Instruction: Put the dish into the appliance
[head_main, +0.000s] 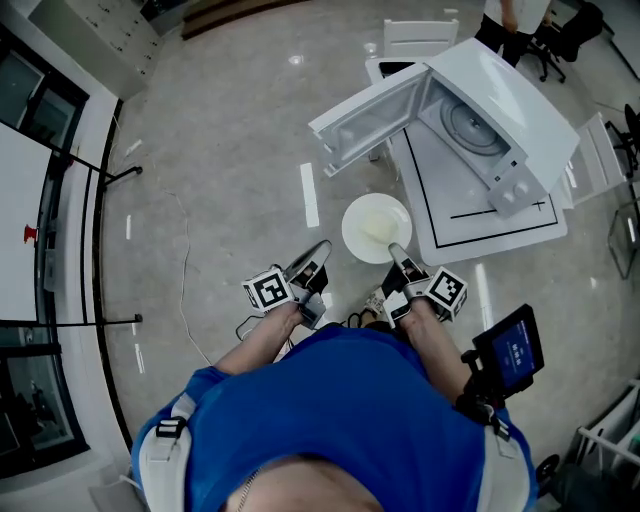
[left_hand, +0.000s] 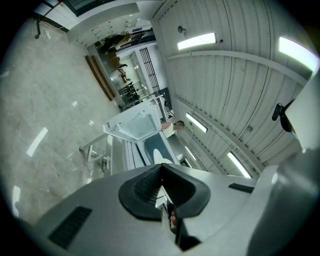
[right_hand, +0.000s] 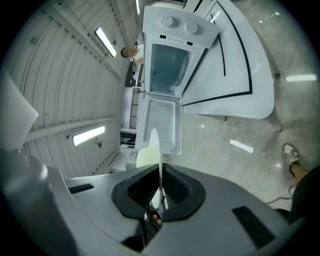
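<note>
The dish (head_main: 372, 222) is a pale round plate, held out over the floor in front of me by its near rim, with my right gripper (head_main: 393, 248) shut on it. In the right gripper view the dish (right_hand: 155, 145) stands edge-on between the black pads of the right gripper (right_hand: 159, 172). The appliance is a white microwave (head_main: 480, 110) on a white table (head_main: 500, 228), its door (head_main: 368, 115) swung wide open and a turntable (head_main: 468, 125) inside. The dish is short of the door. My left gripper (head_main: 322, 248) is shut and holds nothing; in its own view the left gripper (left_hand: 161, 172) points toward the microwave (left_hand: 139, 125).
A white chair (head_main: 420, 38) and a person (head_main: 510, 20) are behind the table. A strip of white tape (head_main: 309, 194) and a thin cable (head_main: 185, 290) lie on the grey floor. A small screen (head_main: 512, 350) sits by my right arm. A glass wall (head_main: 50, 230) runs along the left.
</note>
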